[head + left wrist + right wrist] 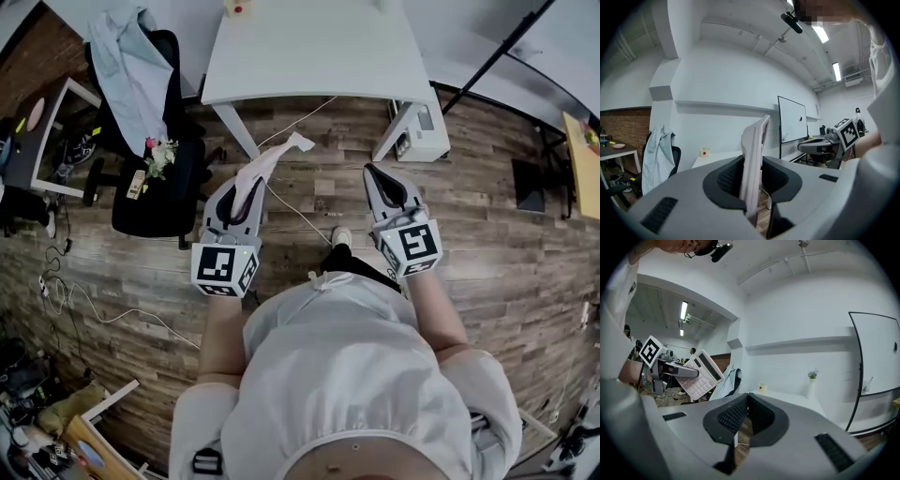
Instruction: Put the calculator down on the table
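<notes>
Pink-white plastic makes up the calculator, and it is not on the white table yet. It hangs over the wood floor, just in front of the table's near edge. The left gripper pinches it by one end, so most of it sticks out past the jaws, pointing toward the table. The right gripper is in front of the table too, more to the right. Its jaws are pressed together with nothing in them.

I think a few things could go wrong. The grip is only on one end, so the long free part could tip or slide out. If the jaws let go too soon, the calculator would fall on the floor and not on the table. If it comes in too low, its far end could bump the table's edge and get knocked loose. A small yellow cup sits at the table's far edge, well away, so it should be safe.
</notes>
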{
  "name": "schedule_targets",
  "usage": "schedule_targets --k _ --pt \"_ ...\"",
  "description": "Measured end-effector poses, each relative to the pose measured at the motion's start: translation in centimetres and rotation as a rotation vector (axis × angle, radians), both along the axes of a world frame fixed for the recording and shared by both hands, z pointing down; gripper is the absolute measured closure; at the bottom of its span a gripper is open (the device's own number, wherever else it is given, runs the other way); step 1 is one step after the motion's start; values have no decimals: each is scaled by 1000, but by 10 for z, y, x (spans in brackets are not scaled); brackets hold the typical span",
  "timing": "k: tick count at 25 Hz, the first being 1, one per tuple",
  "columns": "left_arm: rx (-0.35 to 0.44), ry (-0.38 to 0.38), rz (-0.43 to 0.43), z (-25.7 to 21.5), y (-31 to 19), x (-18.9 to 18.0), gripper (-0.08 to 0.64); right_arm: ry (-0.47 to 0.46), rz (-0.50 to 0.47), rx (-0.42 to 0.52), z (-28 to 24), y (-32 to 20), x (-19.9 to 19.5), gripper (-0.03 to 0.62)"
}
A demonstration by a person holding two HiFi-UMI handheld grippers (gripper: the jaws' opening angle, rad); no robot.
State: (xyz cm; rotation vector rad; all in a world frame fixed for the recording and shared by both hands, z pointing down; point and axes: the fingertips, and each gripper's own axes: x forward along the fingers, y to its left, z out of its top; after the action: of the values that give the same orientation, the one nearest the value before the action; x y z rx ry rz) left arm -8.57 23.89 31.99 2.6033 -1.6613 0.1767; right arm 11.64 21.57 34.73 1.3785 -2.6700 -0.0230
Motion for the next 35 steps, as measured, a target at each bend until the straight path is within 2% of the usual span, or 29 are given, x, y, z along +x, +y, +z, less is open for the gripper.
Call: schedule_targets --k 7,14,23,35 --pt "-12 -1 -51 -5 -87 49 453 3 -23 5 -7 -99 53 586" --pt "-54 -1 -61 4 -138 76 453 2 -41 -23 0 -156 74 586" --pt "-84 32 -49 25 -216 72 453 23 -37 -55 22 -225 66 586" --pt "-145 82 16 45 -397 37 453 62 4 -114 42 -390 24 584"
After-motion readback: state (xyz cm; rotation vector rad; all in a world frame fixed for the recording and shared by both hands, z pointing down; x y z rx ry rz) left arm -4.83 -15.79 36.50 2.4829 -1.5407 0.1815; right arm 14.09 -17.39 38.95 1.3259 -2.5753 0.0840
